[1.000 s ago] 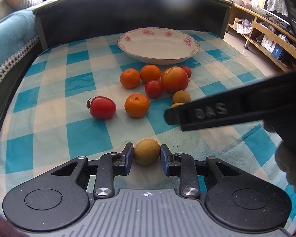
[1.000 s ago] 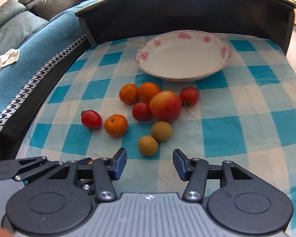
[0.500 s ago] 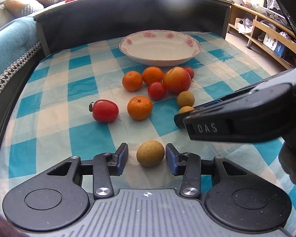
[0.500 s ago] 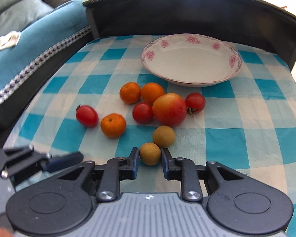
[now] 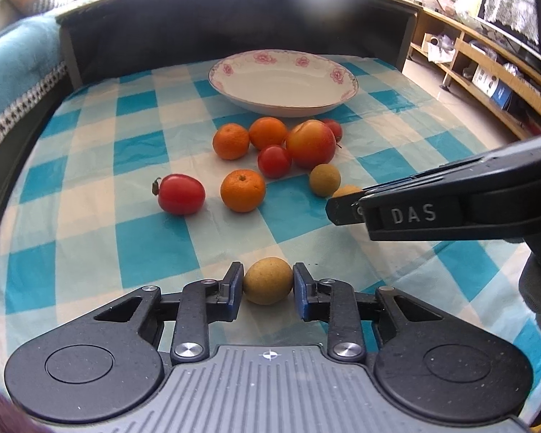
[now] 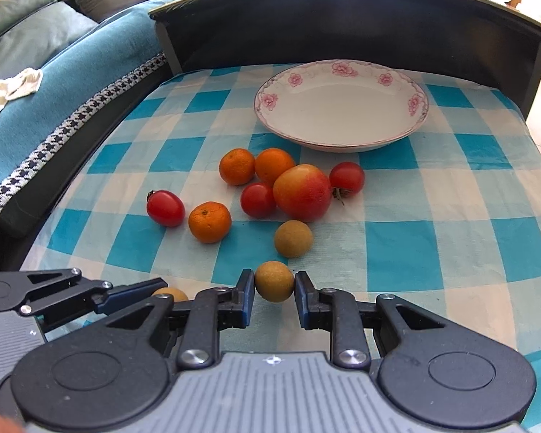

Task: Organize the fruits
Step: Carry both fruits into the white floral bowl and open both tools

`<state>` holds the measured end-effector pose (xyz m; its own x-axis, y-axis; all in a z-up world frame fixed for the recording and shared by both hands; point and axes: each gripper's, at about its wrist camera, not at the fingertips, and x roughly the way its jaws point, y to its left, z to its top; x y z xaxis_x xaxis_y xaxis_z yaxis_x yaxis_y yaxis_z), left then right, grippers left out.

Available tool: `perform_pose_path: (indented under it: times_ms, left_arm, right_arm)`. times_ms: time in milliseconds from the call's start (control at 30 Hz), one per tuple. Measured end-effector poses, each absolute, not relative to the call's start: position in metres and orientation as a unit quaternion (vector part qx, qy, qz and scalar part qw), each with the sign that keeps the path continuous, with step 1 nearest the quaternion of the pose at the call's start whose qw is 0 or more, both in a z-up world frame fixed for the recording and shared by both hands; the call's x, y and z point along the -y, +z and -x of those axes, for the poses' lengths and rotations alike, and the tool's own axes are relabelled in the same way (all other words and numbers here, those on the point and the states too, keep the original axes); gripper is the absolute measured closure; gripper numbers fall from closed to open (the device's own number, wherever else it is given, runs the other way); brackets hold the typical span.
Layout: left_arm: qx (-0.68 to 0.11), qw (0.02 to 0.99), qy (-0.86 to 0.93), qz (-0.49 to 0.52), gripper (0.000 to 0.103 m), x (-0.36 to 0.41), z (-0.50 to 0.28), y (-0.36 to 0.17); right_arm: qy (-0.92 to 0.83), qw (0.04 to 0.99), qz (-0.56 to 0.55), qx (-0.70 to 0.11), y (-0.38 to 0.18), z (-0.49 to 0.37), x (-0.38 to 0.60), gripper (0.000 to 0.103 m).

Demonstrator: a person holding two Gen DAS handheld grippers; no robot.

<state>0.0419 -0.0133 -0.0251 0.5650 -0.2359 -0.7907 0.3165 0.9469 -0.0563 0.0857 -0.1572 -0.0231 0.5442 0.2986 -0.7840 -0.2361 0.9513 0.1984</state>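
Tan-skinned longan sits pinched between the blue pads of the left gripper, at 6 o'clock on the blue-and-white checked cloth; half a second ago the jaws stood clear of it on both sides, and they have just been closing onto it

Right gripper pinches a second longan, pads pressed to both its sides; a second ago the jaws were spread wide with this fruit lying ahead of them, and the grip matches the half-second frame

Third longan lies loose just beyond, toward 12 o'clock

Rest of the pile unmoved since the earlier frames: large red-yellow apple, tomato touching it at 9 o'clock, another tomato at its 3 o'clock, two mandarins side by side behind; a lone mandarin and an oval tomato lie apart toward 9 o'clock

Flower-rimmed white plate at 12 o'clock holds no fruit
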Motion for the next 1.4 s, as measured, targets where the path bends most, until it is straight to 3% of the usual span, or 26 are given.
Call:
perform_pose_path:
  times_ms: [667, 1400]
  left_arm:
    - [-0.408, 0.899, -0.156, 0.013, 0.066, 0.014, -0.095, 0.005]
    - [-0.375, 0.914, -0.152, -0.029, 0.066, 0.052, -0.19, 0.012]
  right_arm:
    - [0.136, 0.898, -0.053, -0.414, 0.006, -0.104, 0.174, 0.076]
    - [0.12, 0.91, -0.053, -0.392, 0.008, -0.196, 0.204, 0.076]
